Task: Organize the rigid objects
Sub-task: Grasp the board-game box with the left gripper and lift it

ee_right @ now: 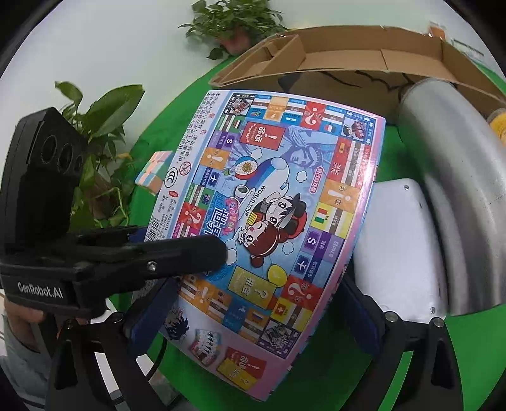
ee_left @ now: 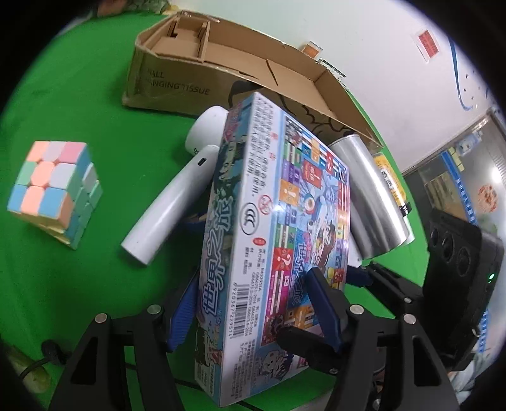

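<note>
A colourful board-game box [ee_left: 272,221] is held tilted above the green table. My left gripper [ee_left: 253,313] is shut on its near end, one blue pad on each face. In the right wrist view the box [ee_right: 278,202] fills the middle, and my right gripper [ee_right: 253,319] has its blue pads on both long edges of it. The left gripper's black finger [ee_right: 177,253] lies across the box's printed face. An open cardboard box [ee_left: 221,57] stands behind; it also shows in the right wrist view [ee_right: 348,60].
A pastel puzzle cube [ee_left: 53,186] sits at left on the green cloth [ee_left: 79,104]. A white hair-dryer-like device [ee_left: 170,196], a silver cylinder [ee_left: 370,196] and a yellow bottle [ee_left: 392,177] lie near the box. A white flat device [ee_right: 398,246] and potted plants [ee_right: 234,25] show in the right wrist view.
</note>
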A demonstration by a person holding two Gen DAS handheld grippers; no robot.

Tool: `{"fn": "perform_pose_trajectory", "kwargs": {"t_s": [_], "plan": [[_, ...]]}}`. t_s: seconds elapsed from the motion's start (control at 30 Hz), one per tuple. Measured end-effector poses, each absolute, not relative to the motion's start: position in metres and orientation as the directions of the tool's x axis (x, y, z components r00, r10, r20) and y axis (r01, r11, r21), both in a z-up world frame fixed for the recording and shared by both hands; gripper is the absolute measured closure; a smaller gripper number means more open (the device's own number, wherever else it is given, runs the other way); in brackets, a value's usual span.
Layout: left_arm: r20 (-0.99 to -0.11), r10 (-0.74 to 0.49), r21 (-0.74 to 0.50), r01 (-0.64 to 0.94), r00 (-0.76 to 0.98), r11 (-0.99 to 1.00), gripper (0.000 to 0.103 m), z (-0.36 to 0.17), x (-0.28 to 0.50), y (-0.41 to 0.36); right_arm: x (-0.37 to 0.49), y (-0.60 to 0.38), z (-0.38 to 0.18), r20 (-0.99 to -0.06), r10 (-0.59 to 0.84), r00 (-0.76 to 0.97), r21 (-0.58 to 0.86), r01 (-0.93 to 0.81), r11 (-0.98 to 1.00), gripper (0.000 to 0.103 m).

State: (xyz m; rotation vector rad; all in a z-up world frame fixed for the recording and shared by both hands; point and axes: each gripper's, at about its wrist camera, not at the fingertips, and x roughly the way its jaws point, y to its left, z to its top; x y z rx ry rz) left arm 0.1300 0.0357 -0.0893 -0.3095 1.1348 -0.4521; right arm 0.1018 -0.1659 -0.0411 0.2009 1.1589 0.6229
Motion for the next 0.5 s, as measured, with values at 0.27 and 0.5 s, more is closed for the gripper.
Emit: {"fn": "perform_pose_trajectory", "kwargs": {"t_s": [0.27,0.5], "plan": [[-0.819,-0.437,-0.387,0.204,0.372,0.899,0.036,-0.085,0.115,0.031,0.094,-0.158,-0.031,-0.81,0.504,0.299,0.383,-0.379,0.842,0.009],[-0.817,-0.402,-0.333,0.232,0.414,0.914,0.036,-0.068,0.108,0.025,0.085,-0.165,-0.016,-0.801,0.495,0.337,0.365,-0.382,0.849,0.019]]}}
